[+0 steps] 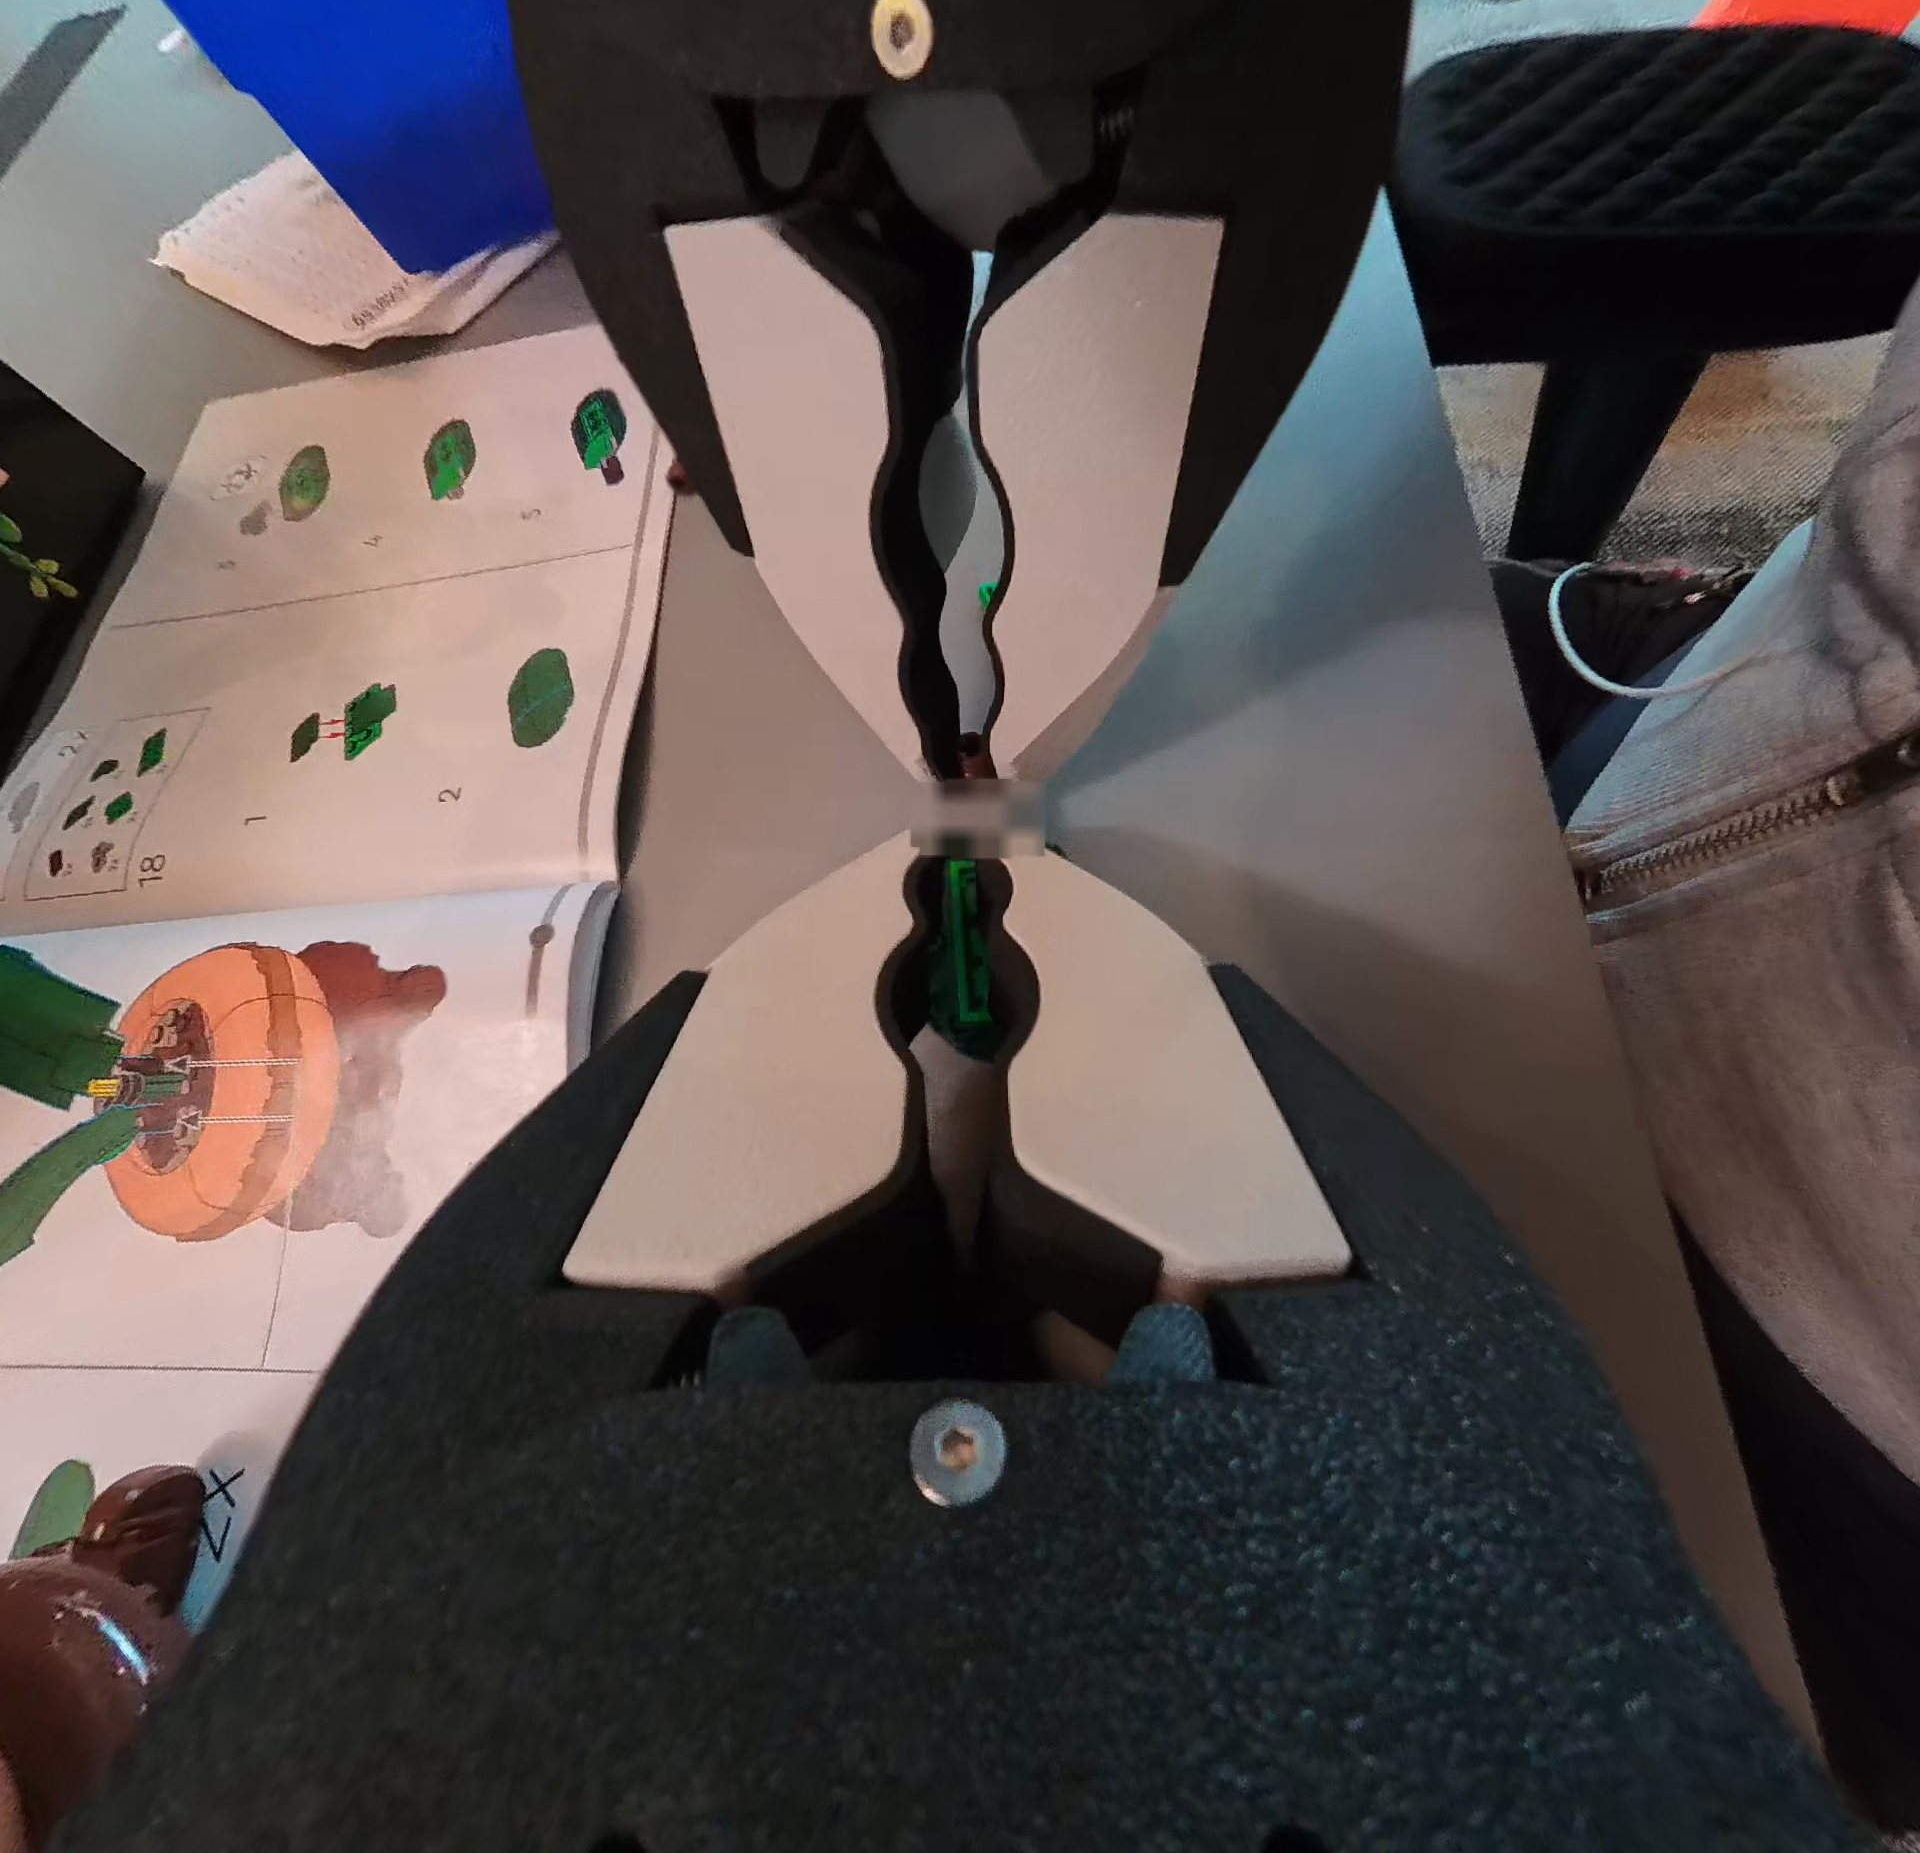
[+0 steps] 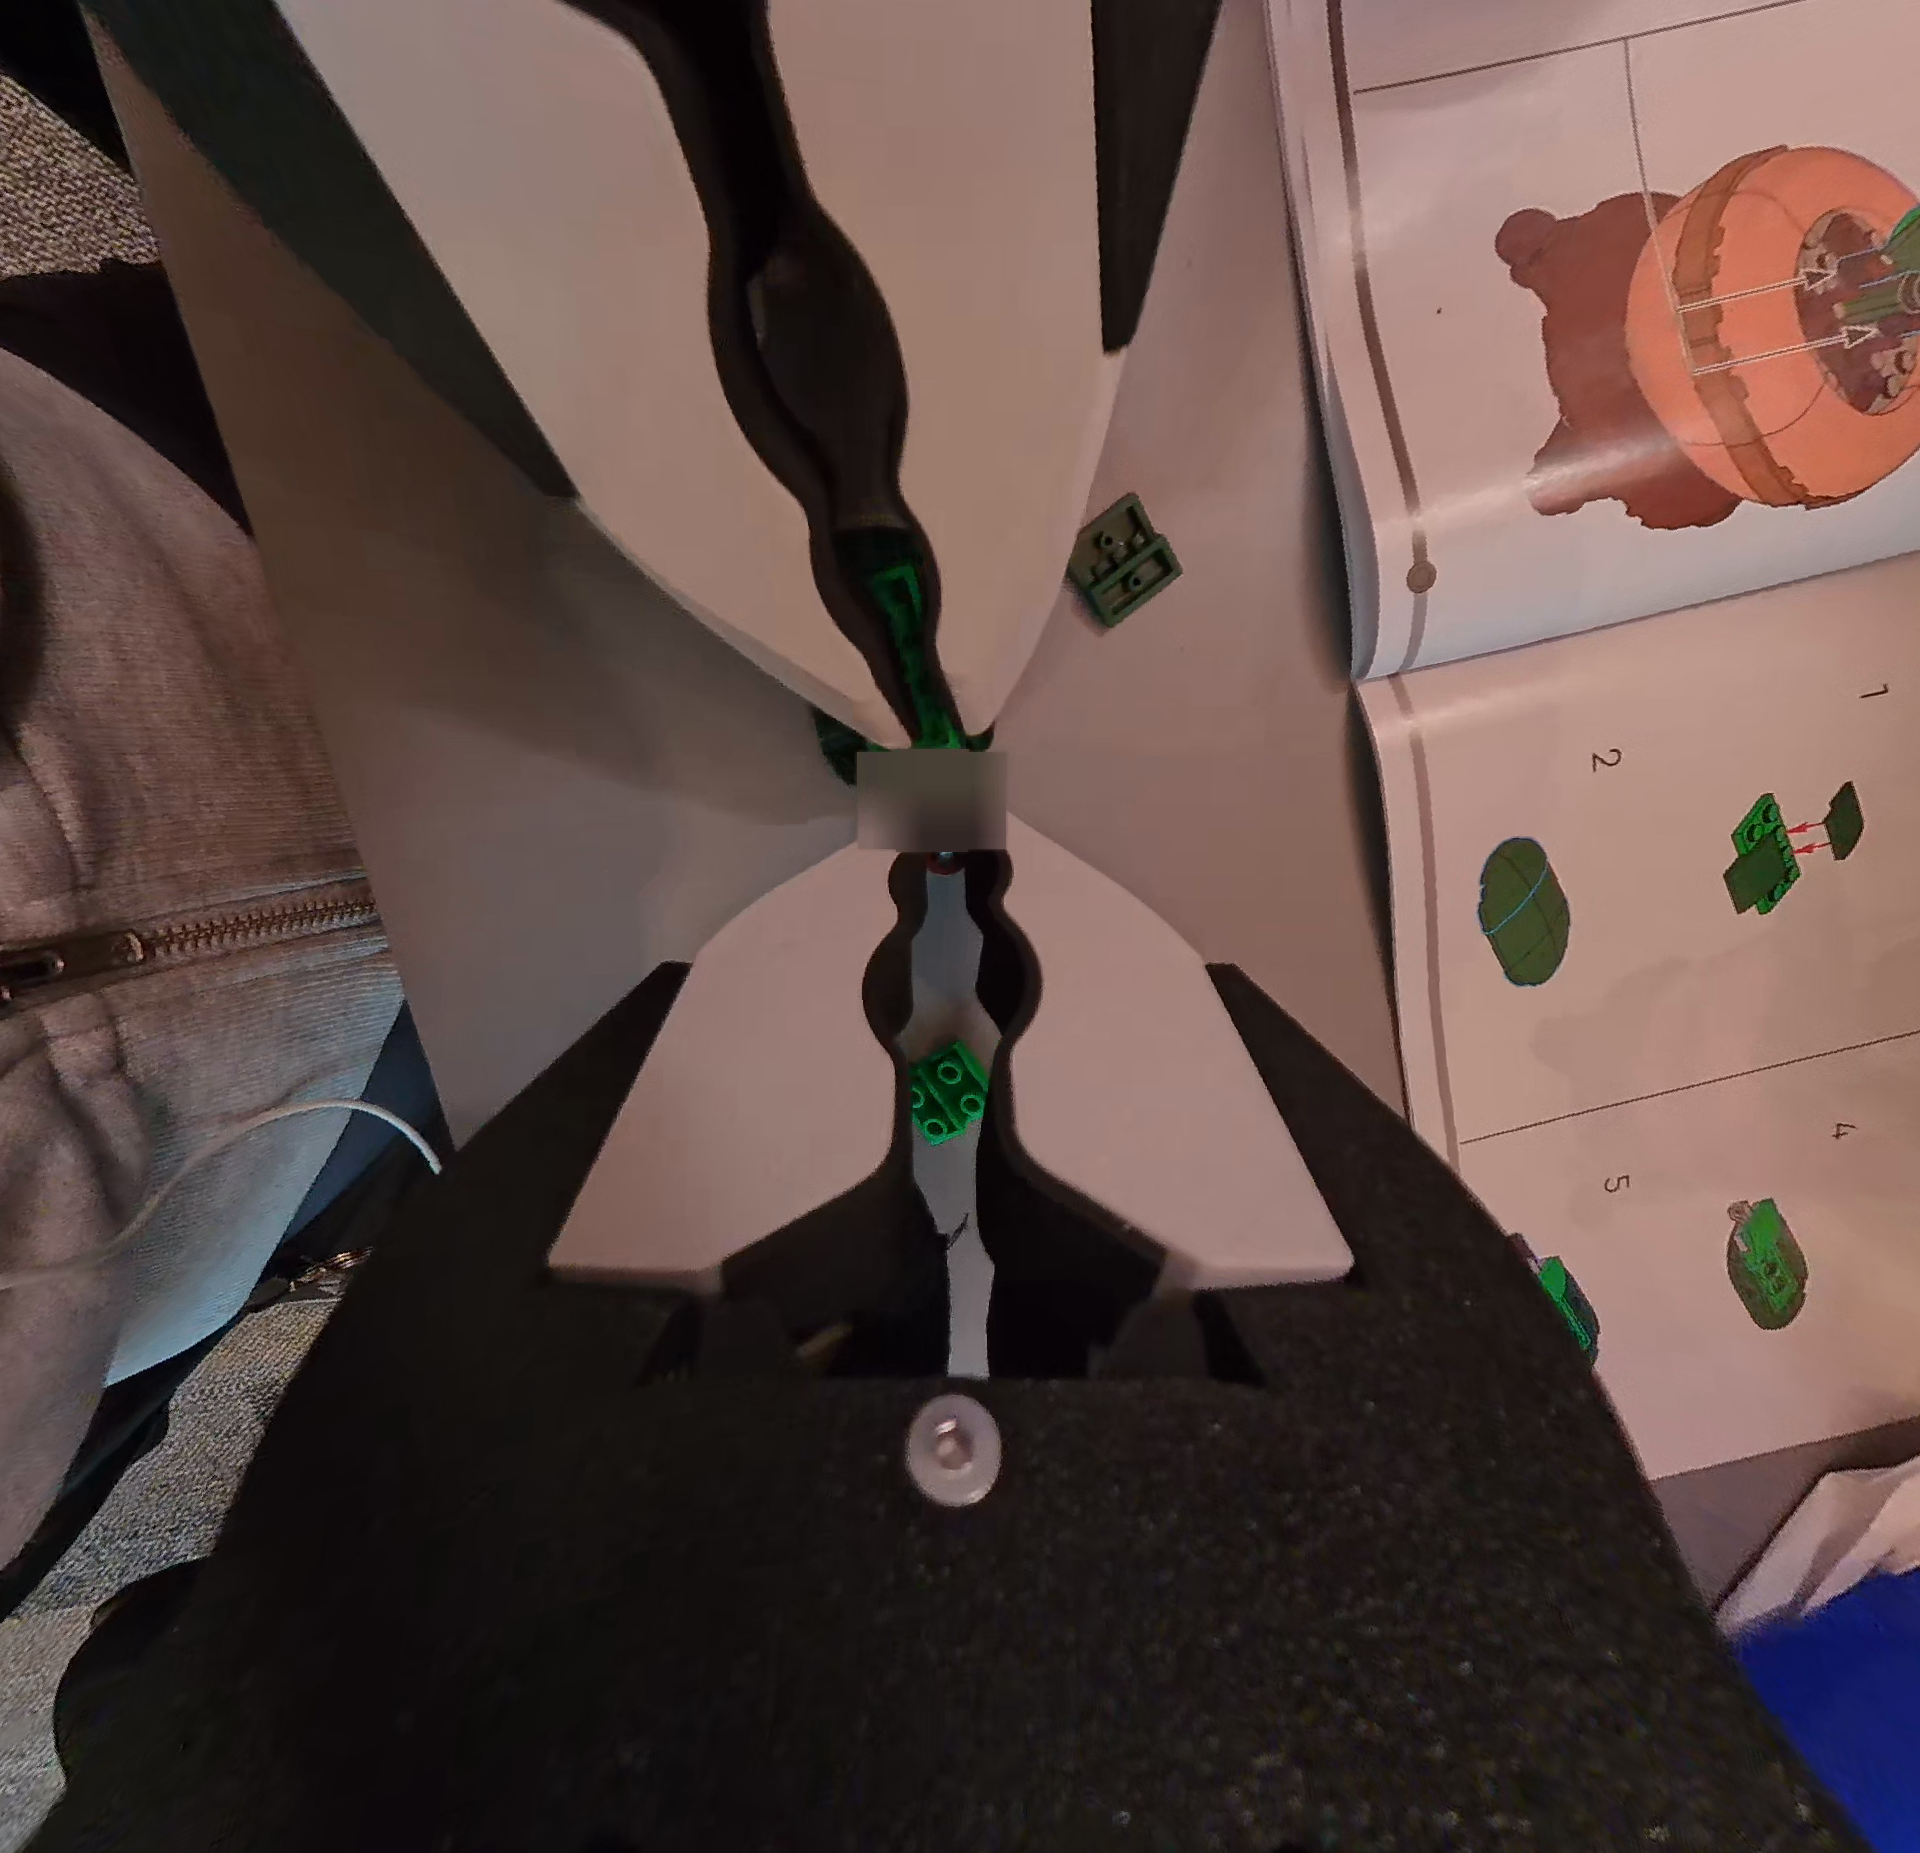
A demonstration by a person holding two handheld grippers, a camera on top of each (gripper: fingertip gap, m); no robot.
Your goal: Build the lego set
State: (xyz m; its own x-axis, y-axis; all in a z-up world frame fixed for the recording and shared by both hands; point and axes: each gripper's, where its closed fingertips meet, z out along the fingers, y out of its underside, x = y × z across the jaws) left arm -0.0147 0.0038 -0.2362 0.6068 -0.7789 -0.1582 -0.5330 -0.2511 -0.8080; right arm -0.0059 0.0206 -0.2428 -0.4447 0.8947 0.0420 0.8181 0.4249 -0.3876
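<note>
My left gripper (image 1: 961, 863) comes up from the bottom of the left wrist view and is shut on a bright green lego piece (image 1: 964, 962), held edge-on between the white pads. My right gripper (image 1: 966, 764) comes down from the top, tip to tip with it, shut on a small dark red-brown piece (image 1: 971, 749). In the right wrist view the right gripper (image 2: 943, 868) is at the bottom and the left gripper (image 2: 925, 733) above, with the green piece (image 2: 902, 629) in it. A blurred patch hides where the tips meet.
An open instruction booklet (image 1: 364, 660) (image 2: 1662, 868) lies on the pale table. A loose bright green brick (image 2: 945, 1091) and a dark green plate (image 2: 1122, 572) lie beside it. There are also a blue box (image 1: 343, 68), a brown part (image 1: 73, 1678), a black chair (image 1: 1662, 162) and a person's grey jacket (image 1: 1766, 920). The grippers are tip to tip, or close to it. About 5 centimetres separates my left fingertips from the dark green plate (image 2: 1122, 572).
</note>
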